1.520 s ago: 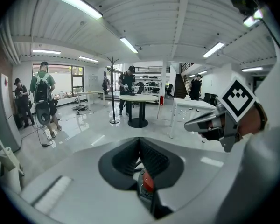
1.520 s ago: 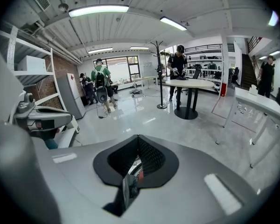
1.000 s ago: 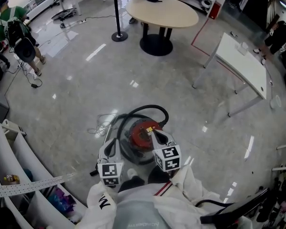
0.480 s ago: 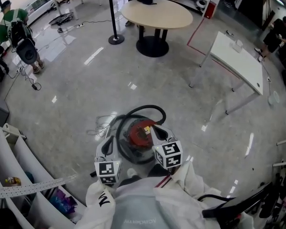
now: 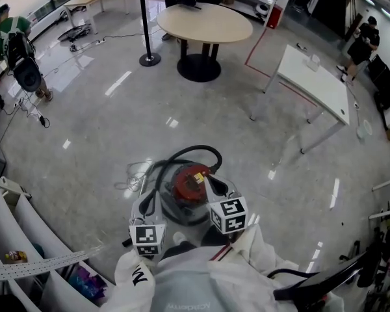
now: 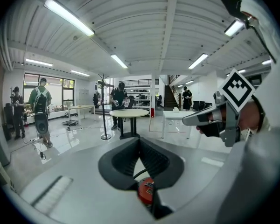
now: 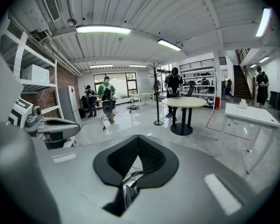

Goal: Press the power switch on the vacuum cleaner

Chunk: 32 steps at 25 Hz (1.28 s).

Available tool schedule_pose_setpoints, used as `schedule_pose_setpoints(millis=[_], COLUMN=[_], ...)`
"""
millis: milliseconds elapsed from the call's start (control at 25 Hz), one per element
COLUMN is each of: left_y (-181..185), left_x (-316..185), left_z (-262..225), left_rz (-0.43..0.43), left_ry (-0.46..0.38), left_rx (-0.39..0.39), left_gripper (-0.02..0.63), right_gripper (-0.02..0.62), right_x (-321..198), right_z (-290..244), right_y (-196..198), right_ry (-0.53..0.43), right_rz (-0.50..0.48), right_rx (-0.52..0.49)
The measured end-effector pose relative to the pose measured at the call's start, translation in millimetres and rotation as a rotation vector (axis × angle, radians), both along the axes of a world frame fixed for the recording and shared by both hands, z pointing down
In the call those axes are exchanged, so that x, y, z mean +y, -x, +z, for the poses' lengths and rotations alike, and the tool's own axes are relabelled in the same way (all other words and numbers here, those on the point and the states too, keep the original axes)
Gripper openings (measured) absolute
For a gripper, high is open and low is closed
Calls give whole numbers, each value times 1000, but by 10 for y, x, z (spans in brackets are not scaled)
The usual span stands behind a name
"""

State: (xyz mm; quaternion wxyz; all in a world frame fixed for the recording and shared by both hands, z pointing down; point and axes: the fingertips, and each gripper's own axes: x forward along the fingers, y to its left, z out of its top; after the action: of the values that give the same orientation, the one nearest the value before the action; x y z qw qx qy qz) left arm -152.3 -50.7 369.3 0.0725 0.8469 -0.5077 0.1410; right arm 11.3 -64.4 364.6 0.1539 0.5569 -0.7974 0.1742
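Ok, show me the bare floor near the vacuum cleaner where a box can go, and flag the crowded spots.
Free: the wide floor between the black hose and the round table; also the stretch from the vacuum cleaner right toward the white table. Crowded: the loose cord at its left, and the shelves beyond.

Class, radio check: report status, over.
Left claw shut, empty; right claw shut, empty. Vacuum cleaner on floor below both claws. Hose loops its far side; nothing blocks.

place: open office-lab hall | cues: polished floor (image 5: 104, 129), round table (image 5: 205, 23), white desk (image 5: 315, 83), shelving (image 5: 16, 207), ceiling strip lights (image 7: 102, 29)
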Motion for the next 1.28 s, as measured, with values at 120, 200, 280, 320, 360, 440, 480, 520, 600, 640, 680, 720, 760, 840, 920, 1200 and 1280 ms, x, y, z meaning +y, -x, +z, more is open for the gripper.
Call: schedule_pose_setpoints(millis=[120,200,280,320,360,440,480,520,600,640,680,720,760,840,920,1200,1280], left_y=[3,3,-19,-40,-66,-113,-131,-148,-203,-241,-284,-333,-384,-479,-554,-768,-832], left_x=[-1,22,51,69,92,152,186,218,272,298,325,356,395,498,608,952,1029], left_z=[-50,-16,-1,-10,-18,-11,2,16,17,6,-11,-39,-65,-68,-48,-45,-63], left_rz=[12,12,12,11,12,9,6,2,-3,-3,-4,-5,-4,-2,-3,-11,-14], left_ry=[-11,-5,0,2,5,13,16,19,17,12,7,3,0,4,9,8,4], left_rx=[6,7,4,6,11,18,18,16,12,10,9,9,10,8,-3,-34,-37], left_gripper=[0,0,0,0,0,0,0,0,0,0,0,0,0,0,0,0,0], right_gripper=[2,2,2,2,2,2,2,2,2,2,2,2,2,2,2,2,2], right_x=[49,108,165,190,211,254,279,307,371,405,439,474,514,608,706,1037,1115], right_z=[-43,-41,-27,-20,-16,-20,-29,-43,-75,-87,-94,-98,-99,-87,-64,-16,-10], right_y=[14,-13,-70,-102,-135,-191,-213,-231,-269,-297,-330,-365,-399,-463,-517,-694,-757], right_ry=[-7,-3,4,7,8,9,9,8,0,-4,-6,-8,-8,-8,-6,-7,-6], right_rz=[12,18,24,27,29,31,29,26,17,14,12,10,7,4,1,-14,-15], right_rx=[3,5,10,12,13,12,11,8,2,0,-2,-5,-9,-21,-35,-64,-66])
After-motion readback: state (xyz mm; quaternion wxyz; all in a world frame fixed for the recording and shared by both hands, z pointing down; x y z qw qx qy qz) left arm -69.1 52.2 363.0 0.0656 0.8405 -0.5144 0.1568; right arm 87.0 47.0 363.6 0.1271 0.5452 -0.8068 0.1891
